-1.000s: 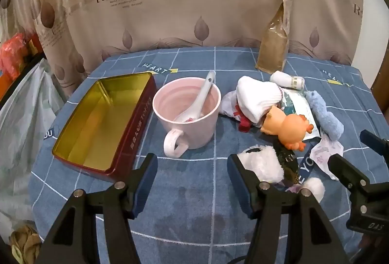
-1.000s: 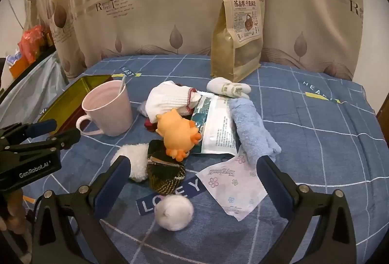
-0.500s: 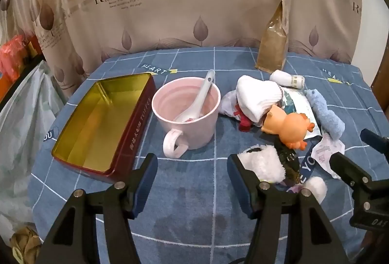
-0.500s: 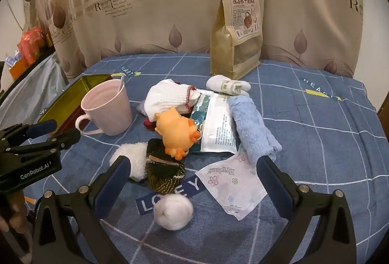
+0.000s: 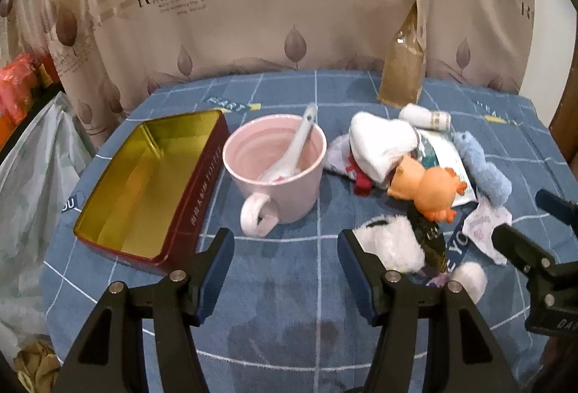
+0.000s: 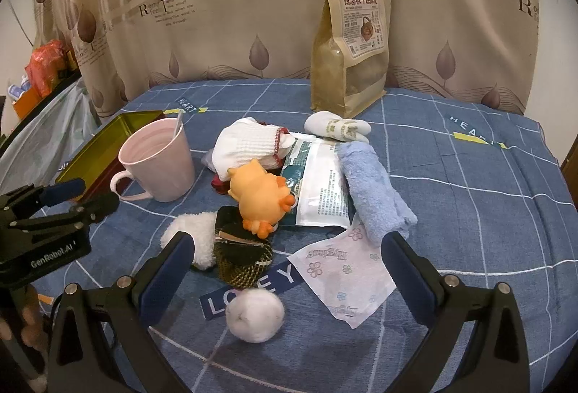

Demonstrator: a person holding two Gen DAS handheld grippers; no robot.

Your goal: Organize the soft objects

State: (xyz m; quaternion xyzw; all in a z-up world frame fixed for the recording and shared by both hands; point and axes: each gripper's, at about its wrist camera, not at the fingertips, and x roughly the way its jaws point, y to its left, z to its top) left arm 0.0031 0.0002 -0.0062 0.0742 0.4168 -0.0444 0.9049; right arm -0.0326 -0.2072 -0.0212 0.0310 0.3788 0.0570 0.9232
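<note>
Soft things lie heaped on the blue checked cloth: an orange plush toy [image 6: 261, 198], a white knitted sock [image 6: 245, 145], a rolled light-blue towel [image 6: 372, 188], a white fluffy piece [image 6: 195, 237] beside a dark mesh pouch [image 6: 240, 257], a white pom-pom [image 6: 254, 315] and a small rolled white sock [image 6: 337, 129]. An open red tin with a gold inside [image 5: 144, 183] stands left of a pink mug [image 5: 278, 169] holding a spoon. My left gripper [image 5: 285, 263] hangs open just before the mug, holding nothing. My right gripper [image 6: 285, 270] is open wide above the pom-pom and pouch.
A tall kraft-paper food bag [image 6: 350, 46] stands at the back against the curtain. A flat white packet [image 6: 321, 183] and a thin floral tissue sachet [image 6: 343, 273] lie among the soft things. Plastic bags [image 5: 32, 176] hang off the left side of the table.
Both views have shifted only slightly, drifting a little closer to the heap. Nothing has been taken hold of, and both grippers stay open.
</note>
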